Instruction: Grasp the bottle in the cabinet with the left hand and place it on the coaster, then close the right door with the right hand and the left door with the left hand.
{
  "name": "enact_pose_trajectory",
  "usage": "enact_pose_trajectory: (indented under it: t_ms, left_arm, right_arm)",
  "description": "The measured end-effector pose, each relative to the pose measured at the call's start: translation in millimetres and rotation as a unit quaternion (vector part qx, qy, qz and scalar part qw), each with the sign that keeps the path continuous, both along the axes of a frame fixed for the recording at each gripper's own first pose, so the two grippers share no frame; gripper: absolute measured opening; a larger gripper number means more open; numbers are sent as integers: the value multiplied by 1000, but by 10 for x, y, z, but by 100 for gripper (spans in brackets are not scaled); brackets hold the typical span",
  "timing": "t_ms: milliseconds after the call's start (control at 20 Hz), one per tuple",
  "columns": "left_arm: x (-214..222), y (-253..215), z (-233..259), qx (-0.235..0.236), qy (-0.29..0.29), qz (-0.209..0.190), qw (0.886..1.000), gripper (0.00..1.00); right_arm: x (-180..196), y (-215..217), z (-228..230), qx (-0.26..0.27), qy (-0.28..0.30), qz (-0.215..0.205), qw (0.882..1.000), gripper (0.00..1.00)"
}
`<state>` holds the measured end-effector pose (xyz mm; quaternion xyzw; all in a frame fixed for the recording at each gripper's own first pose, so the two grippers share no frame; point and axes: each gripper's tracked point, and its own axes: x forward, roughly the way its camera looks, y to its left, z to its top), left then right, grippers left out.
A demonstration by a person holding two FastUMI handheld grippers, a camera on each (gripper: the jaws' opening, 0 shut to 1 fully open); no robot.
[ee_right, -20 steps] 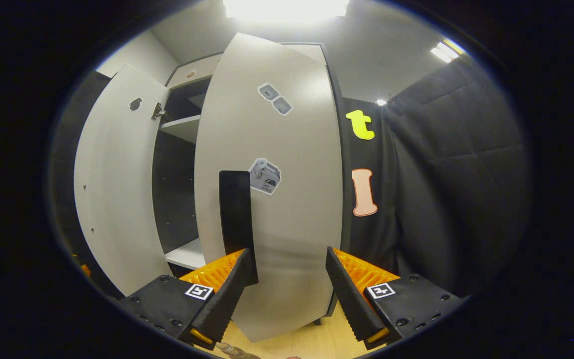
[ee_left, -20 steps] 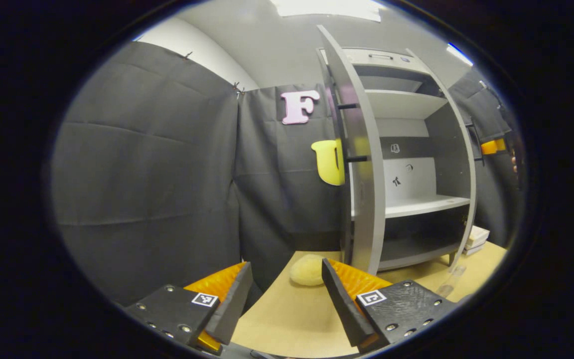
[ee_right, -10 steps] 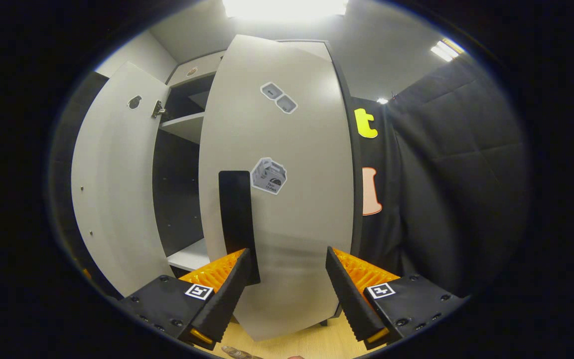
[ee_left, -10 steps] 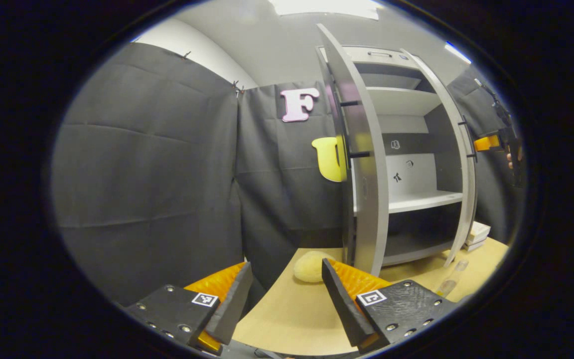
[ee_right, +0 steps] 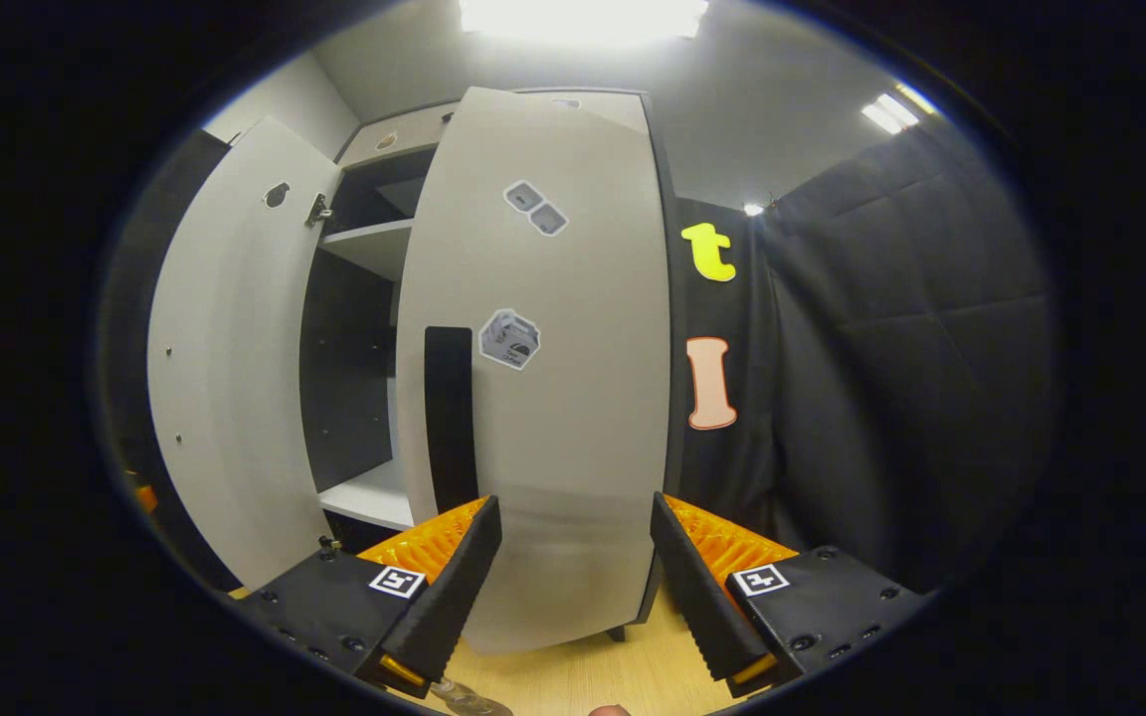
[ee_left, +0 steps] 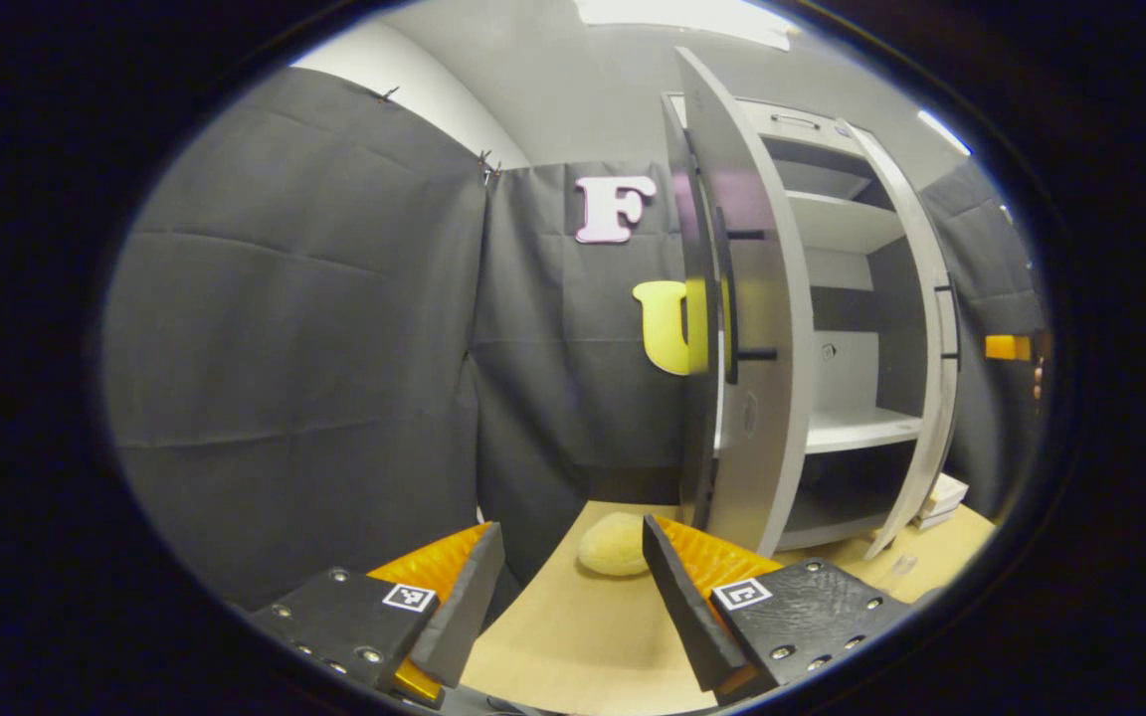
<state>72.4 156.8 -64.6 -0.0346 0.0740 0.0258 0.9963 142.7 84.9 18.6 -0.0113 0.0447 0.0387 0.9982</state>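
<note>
1. The cabinet (ee_left: 837, 298) is pale grey, with darker grey inner walls and white shelves.
2. Its left door (ee_left: 747, 328) is light grey; the bar handle (ee_left: 732, 293) on it is black.
3. The right door (ee_right: 543, 368) is off-white, with a black vertical handle (ee_right: 449, 418) at 9 o'clock of its middle.
4. Stickers (ee_right: 508, 340) on that door are grey and white.
5. The table (ee_left: 573, 636) is light tan wood grain.
6. A rounded lump (ee_left: 613, 547) on the table at 6 o'clock is pale yellow.
7. Each gripper body carries a black-and-white square marker (ee_left: 742, 594).
</note>
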Motion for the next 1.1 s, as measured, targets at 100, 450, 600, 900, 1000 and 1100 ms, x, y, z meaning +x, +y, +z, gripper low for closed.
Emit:
enact_pose_trajectory:
  t_ms: [100,450,600,900,1000,1100]
  left_arm:
    - [103,48,86,6,-1,-3,1000,86]
    - [477,43,475,3,-9,-22,1000,87]
    - [662,30,646,-10,-9,-28,1000,87]
    - [941,38,887,-22,-10,-40,999,86]
    - [997,-8,968,-32,-10,-47,998,85]
    - [1063,-68,1020,-38,-12,-52,998,84]
  right_arm:
    - [-78,-123,-74,-2,8,-12,1000,96]
    - [-353,-502,-360,-2,26,-52,998,92]
    - [-464,-626,-464,5,36,-66,997,96]
    - [-585,-802,-602,20,49,-85,995,96]
    - [-609,-828,-621,27,51,-85,995,96]
    - [-625,-872,-642,28,53,-86,995,96]
